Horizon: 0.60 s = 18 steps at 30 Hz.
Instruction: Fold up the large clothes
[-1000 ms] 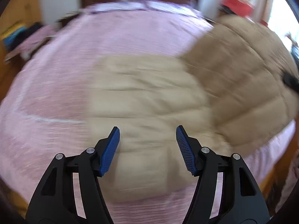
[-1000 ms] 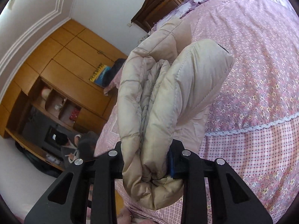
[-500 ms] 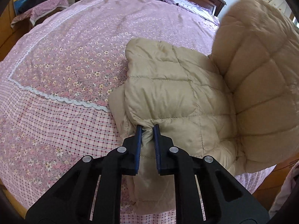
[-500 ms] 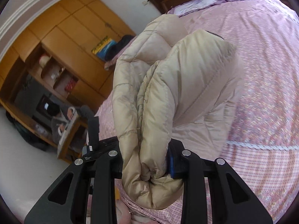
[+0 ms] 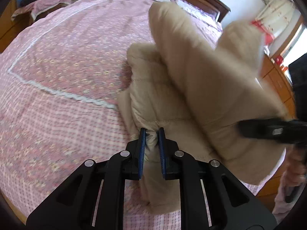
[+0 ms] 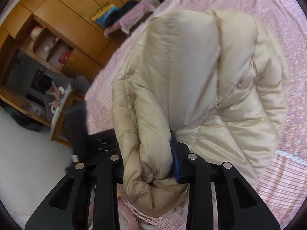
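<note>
- Working a beige quilted puffer jacket [image 5: 191,88] on the near part of a bed with a pink floral and checked bedspread [image 5: 63,65], I have part of it lying on the cover and a thick part lifted above it.
- My left gripper [image 5: 151,134] has just closed, and its jaws stand narrow with a pinch of the jacket's near edge between the blue pads [image 5: 142,145]; the fabric bunches into a small tuck there.
- My right gripper [image 6: 153,161] is clamped on a fat, rolled bundle of the same jacket [image 6: 191,88], several layers deep, so its jaws sit well apart even while gripping. In the left view it shows as a dark blurred shape [image 5: 272,130] at the jacket's right side.
- I judge the jacket to be light for its bulk, soft and springy: the padding squashes under the pads and will puff back, so folds will not stay crisp unless pressed down.
- The shell looks smooth and slightly shiny, so I expect it to slip; a thin pinch like my left one could pull free under tension.
- Better holds, I think, are the stitched quilting seams and the hem edges, where the layers are thinner and firmer.
- A person sits at a desk [image 6: 55,99] by the wooden wardrobe [image 6: 57,19], well apart from the bed.
</note>
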Motion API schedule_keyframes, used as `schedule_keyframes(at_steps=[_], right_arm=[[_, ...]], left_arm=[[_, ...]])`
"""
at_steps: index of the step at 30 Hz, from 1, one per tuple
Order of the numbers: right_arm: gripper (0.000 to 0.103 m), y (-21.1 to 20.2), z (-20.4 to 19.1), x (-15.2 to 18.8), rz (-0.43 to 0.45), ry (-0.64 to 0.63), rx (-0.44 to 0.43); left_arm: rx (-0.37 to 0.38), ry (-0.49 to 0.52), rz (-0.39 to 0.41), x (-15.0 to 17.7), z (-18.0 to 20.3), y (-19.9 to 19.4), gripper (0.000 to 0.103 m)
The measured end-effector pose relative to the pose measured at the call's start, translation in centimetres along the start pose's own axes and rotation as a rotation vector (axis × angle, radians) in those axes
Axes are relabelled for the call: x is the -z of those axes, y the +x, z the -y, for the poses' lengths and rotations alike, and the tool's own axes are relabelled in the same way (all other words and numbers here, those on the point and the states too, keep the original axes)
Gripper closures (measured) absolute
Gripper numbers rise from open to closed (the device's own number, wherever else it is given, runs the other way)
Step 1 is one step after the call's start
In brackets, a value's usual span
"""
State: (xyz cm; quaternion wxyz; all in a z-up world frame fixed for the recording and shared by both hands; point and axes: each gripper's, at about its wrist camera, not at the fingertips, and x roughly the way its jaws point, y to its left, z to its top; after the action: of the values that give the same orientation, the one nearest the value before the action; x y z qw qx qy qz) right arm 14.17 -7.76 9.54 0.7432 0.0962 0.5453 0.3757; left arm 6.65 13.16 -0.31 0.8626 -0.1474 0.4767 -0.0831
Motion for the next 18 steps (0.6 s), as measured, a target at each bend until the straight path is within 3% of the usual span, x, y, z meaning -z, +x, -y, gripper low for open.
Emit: schedule_keyframes(at_steps=[2, 5, 10, 14, 18], right_arm=[[0.070, 1.5, -0.1, -0.2, -0.033, 0.005, 0.008], [0.069, 4.5, -0.2, -0.5, -0.098, 0.013, 0.011], [0.069, 7.6, -1.0, -0.7, -0.142, 0.000, 0.017], [0.067, 7.7, -1.1, -0.8, -0.126, 0.000, 0.008], [0.052, 5.0, -1.8, 0.0, -0.063, -0.009, -0.016]], left_arm=[[0.008, -0.009, 0.004, 0.3, -0.8, -0.9, 0.087], [-0.039, -0.005, 0.011, 0.8, -1.8, -2.0, 0.087], [-0.070, -0.044, 0.029, 2.0, -3.7, -3.6, 0.087], [-0.083, -0.054, 0.053, 2.0, -4.3, -4.9, 0.087], [-0.074, -0.030, 0.083, 1.1, -3.5, -6.3, 0.081]])
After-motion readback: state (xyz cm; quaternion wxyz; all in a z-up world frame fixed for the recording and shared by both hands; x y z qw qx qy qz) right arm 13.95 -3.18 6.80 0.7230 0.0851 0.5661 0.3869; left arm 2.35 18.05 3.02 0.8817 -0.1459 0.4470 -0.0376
